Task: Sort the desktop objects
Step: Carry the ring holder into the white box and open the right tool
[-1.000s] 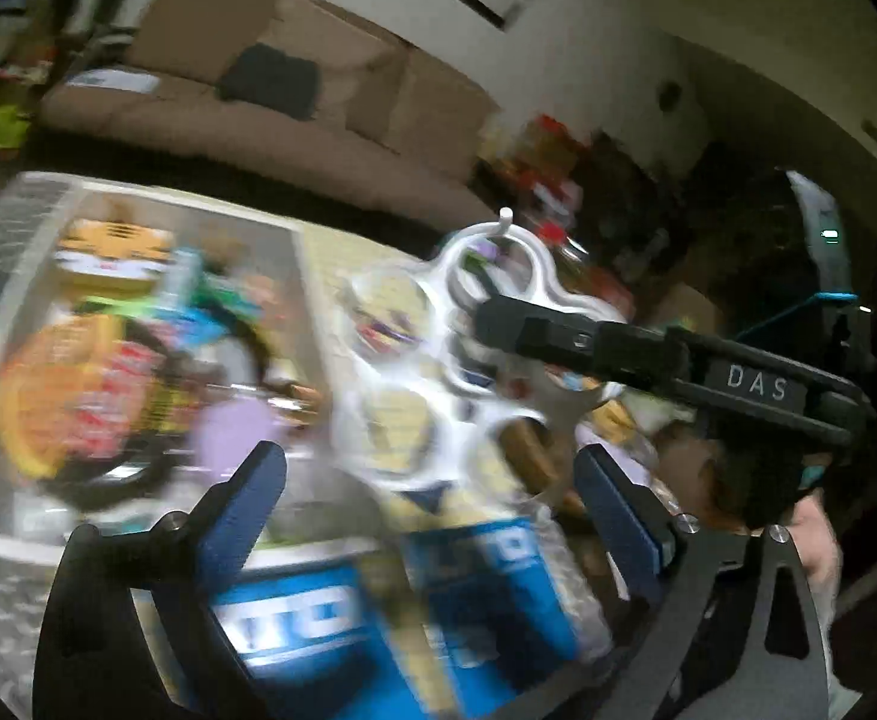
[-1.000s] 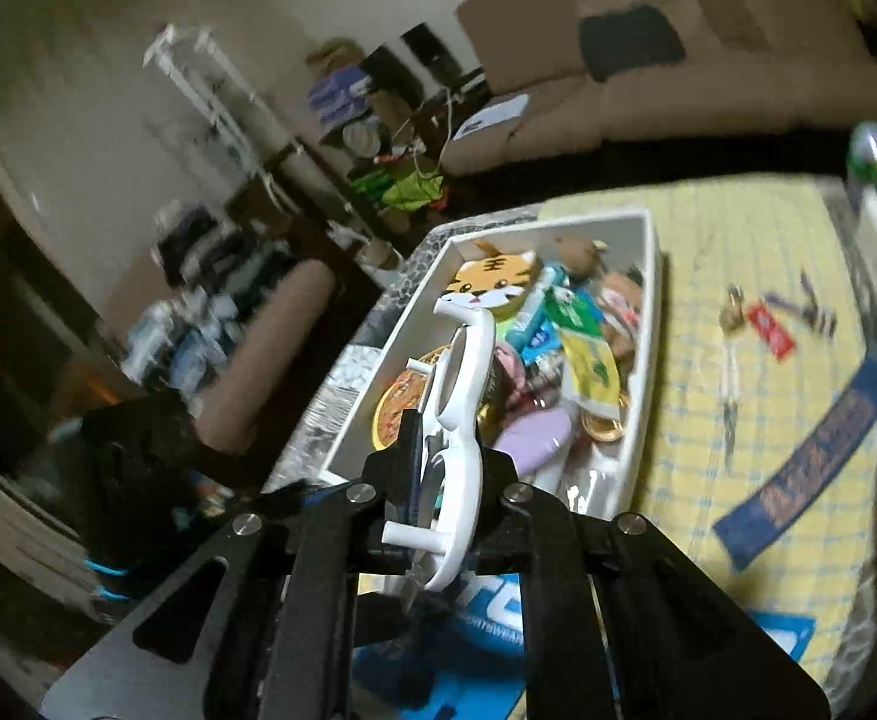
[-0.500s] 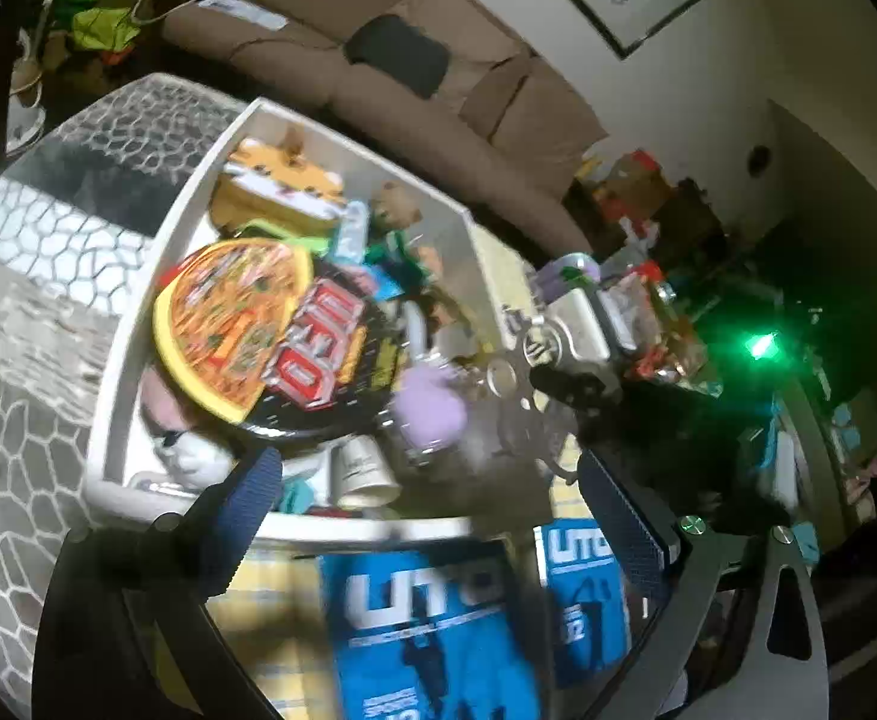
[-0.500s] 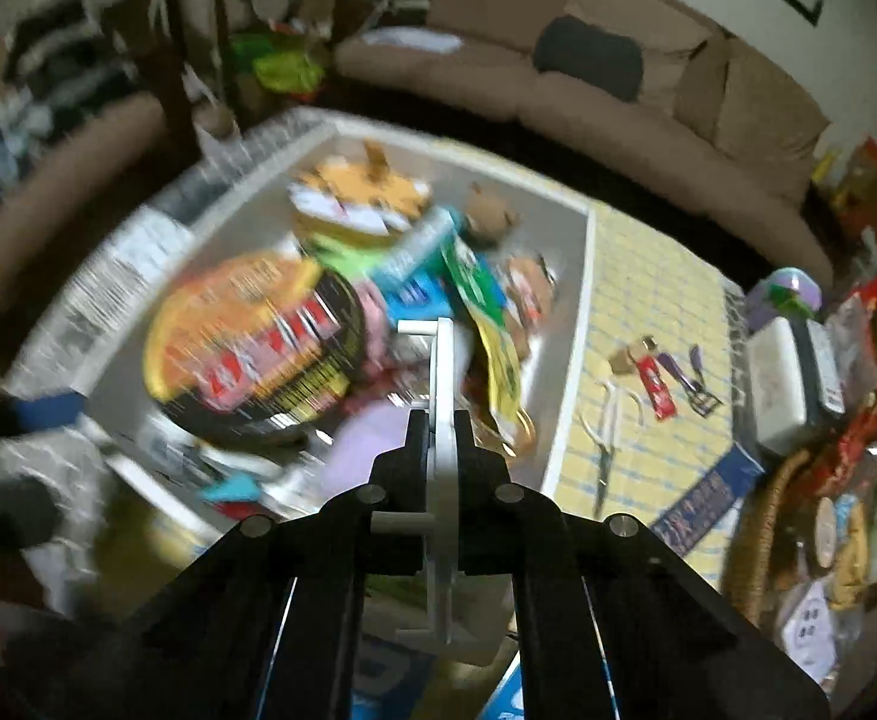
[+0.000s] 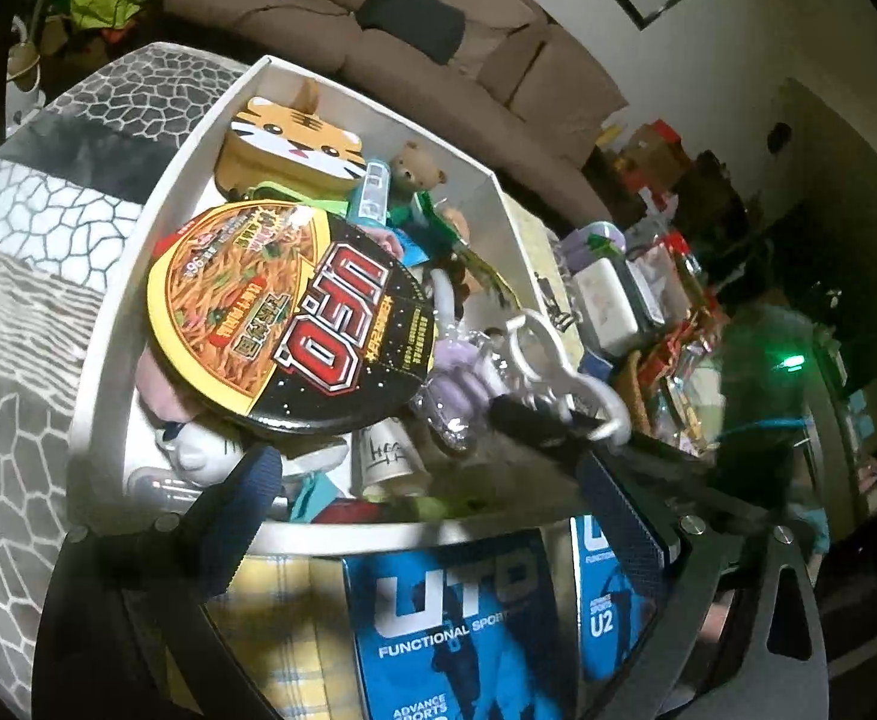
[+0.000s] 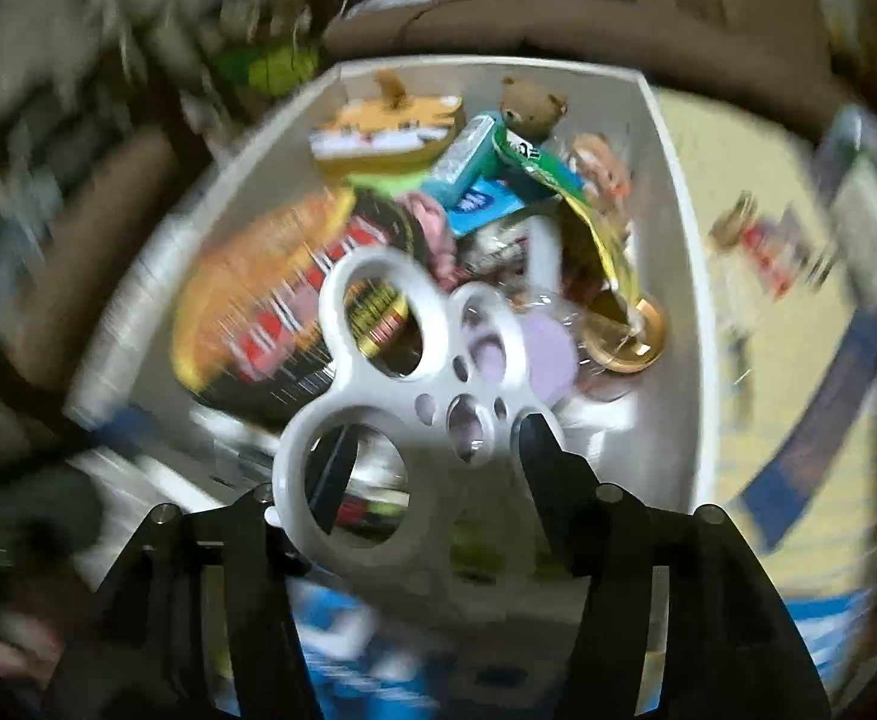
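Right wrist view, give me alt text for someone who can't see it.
A white plastic holder with round holes sits between the right gripper's opening jaws, above a white bin crammed with a noodle bowl, snacks and a small teddy bear. The image is motion-blurred.

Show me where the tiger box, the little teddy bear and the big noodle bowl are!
tiger box [image 5: 297, 141], left wrist view, on its striped orange face.
teddy bear [image 5: 416, 167], left wrist view, on its brown head.
noodle bowl [image 5: 294, 315], left wrist view, on the middle of its printed lid.
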Tool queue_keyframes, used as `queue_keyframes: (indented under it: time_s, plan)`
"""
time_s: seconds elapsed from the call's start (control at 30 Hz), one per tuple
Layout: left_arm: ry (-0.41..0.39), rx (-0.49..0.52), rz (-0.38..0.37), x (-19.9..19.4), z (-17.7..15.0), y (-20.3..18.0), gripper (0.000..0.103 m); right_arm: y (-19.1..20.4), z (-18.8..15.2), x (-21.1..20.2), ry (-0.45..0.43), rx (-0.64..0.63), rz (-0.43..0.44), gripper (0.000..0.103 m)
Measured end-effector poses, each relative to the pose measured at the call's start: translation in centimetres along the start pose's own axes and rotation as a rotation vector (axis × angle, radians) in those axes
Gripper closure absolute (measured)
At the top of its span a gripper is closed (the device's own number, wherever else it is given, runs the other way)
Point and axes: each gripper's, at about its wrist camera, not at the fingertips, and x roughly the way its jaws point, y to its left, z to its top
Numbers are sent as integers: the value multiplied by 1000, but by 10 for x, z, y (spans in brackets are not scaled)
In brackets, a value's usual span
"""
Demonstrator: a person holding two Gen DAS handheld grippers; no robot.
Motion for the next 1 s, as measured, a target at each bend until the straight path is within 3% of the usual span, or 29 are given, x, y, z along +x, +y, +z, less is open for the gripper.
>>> queue_keyframes:
  time_s: [0.07,0.2,0.27,0.3,0.33,0.4,0.53,0.6,0.77,0.9,0.97,1.0]
  plan:
    - [16,11,11,7,0,-5,2,-15,0,-17,-31,62,75,49]
    - [20,-30,4,10,1,-3,2,-19,-6,-29,-41,20,56,47]
    - [11,-47,-2,6,3,1,2,-19,-10,-27,-24,17,103,51]
    - [11,-49,9,5,4,2,2,-15,-14,-25,-22,-9,92,59]
    - [12,-48,18,4,5,3,2,-12,-15,-23,-20,-34,64,74]
    - [13,-49,28,2,6,4,2,-5,-16,-15,-10,-83,-1,87]
    - [11,-30,27,-1,7,-4,2,-5,-12,-25,-55,-90,-60,96]
    - [13,-23,20,1,8,-8,2,-5,-7,-33,-75,-132,-138,97]
    - [23,-37,1,8,9,-12,2,-8,4,-42,-106,-206,-360,97]
    - [32,-50,22,11,9,-6,2,-7,9,-12,-81,-210,-475,95]
    - [38,-59,32,10,8,-1,2,-8,9,7,-38,-148,-386,75]
    - [39,-68,36,10,8,3,2,-9,8,12,-27,-97,-285,55]
